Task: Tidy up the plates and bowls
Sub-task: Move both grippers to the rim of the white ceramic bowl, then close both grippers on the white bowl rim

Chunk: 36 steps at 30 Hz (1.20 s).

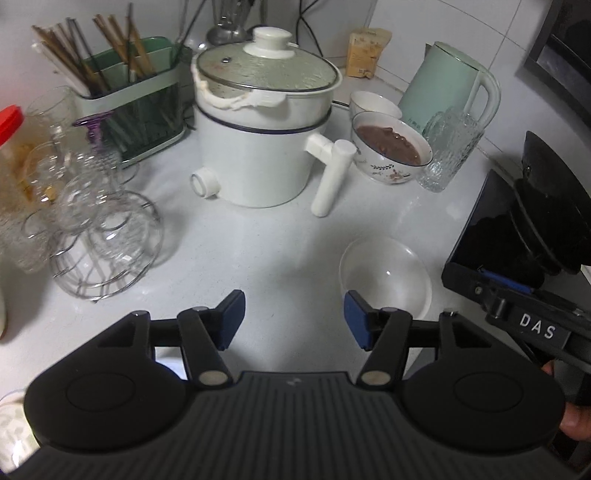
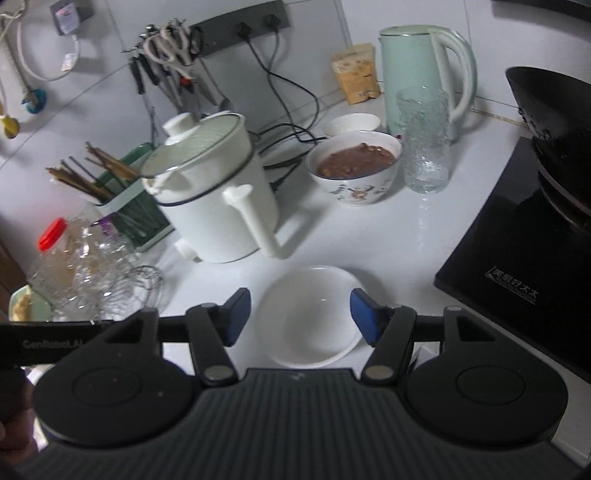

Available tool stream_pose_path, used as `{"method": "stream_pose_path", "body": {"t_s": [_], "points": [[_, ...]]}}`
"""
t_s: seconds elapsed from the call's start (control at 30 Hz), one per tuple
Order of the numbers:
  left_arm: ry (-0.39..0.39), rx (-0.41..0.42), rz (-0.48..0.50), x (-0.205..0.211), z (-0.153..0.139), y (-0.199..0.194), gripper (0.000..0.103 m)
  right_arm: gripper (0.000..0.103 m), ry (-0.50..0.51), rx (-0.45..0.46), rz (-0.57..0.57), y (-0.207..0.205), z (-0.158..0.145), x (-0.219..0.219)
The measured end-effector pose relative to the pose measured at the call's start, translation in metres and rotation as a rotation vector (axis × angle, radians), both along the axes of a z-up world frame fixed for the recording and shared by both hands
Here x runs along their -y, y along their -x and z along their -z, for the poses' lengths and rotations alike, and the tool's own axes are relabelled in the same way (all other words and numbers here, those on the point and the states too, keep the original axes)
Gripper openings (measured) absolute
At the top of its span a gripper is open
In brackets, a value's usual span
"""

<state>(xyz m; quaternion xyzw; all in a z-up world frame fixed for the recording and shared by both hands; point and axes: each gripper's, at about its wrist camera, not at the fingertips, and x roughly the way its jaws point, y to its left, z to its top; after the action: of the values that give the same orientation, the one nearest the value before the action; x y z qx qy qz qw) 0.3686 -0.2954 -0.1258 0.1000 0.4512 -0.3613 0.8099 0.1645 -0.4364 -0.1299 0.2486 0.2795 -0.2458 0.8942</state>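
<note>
Both jaws released, right gripper [image 2: 300, 317] frames the empty white bowl [image 2: 308, 317]; pinch its 3 o'clock rim squarely, clear of the cooktop [image 2: 517, 258].

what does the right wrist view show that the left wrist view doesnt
Only the right wrist view: the scissors and utensils hanging on the wall, the wall sockets, and the right hand-held gripper, jaws open, just in front of the empty white bowl.

Only the left wrist view: the left hand-held gripper, open over bare counter.

Both: the empty white bowl, the white electric pot, the patterned bowl of brown food, the mint kettle, the textured glass, the chopstick holder and the black cooktop.
</note>
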Motion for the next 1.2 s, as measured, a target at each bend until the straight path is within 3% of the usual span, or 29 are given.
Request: {"method": "stream_pose_path", "body": {"t_s": [0.37,0.83,1.0,1.2], "points": [[-0.006,-0.04,0.072,0.054,0.034,-0.015,0.065,0.062,-0.039,-0.036,0.065,-0.012,0.04,0.039],[-0.027,-0.157,0.054,0.088,0.079,-0.035,0.062,0.054,-0.164,-0.084,0.089,-0.019,0.081,0.065],[-0.065,-0.159,0.057,0.104,0.086,-0.034,0.043,0.045,-0.169,-0.095,0.089,-0.025,0.086,0.067],[-0.081,-0.18,0.052,0.109,0.094,-0.037,0.022,0.018,-0.191,-0.13,0.079,-0.032,0.094,0.068]]}}
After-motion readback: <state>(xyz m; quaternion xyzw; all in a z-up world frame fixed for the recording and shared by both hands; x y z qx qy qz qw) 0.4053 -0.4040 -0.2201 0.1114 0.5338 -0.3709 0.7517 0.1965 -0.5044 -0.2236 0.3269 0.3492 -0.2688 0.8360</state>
